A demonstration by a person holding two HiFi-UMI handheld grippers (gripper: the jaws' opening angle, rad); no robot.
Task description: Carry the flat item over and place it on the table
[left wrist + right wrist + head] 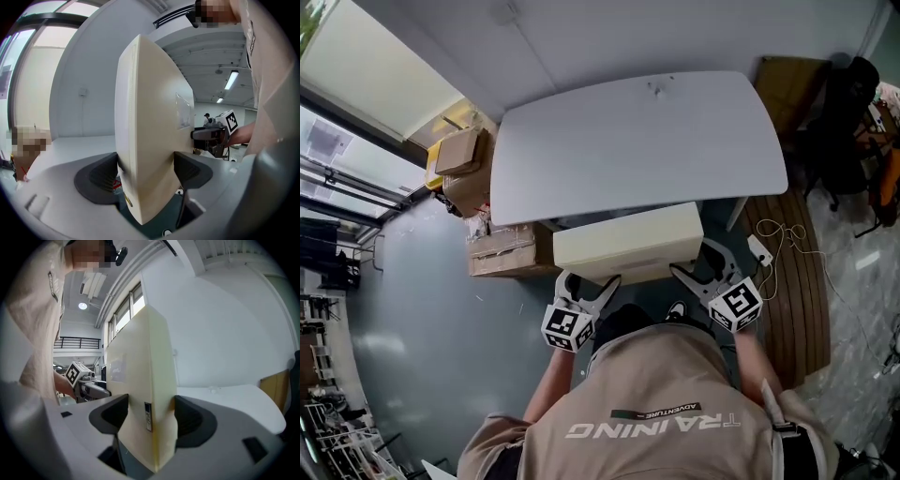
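Observation:
A flat cream slab [626, 242] hangs in the air just short of the near edge of the grey-white table [637, 141], its long side parallel to that edge. My left gripper [581, 298] is shut on the slab's left end; the slab [150, 136] fills the gap between both dark pads there. On the right end my right gripper [705, 272] is shut as well, and the slab [143, 380] stands edge-on between its pads. Each gripper view shows the other gripper's marker cube behind the slab.
Cardboard boxes [483, 202] are stacked on the floor at the table's left end. A power strip with white cable [769, 246] lies on the wooden floor panel to the right. A dark chair [844, 122] stands at far right. The person's torso is directly below.

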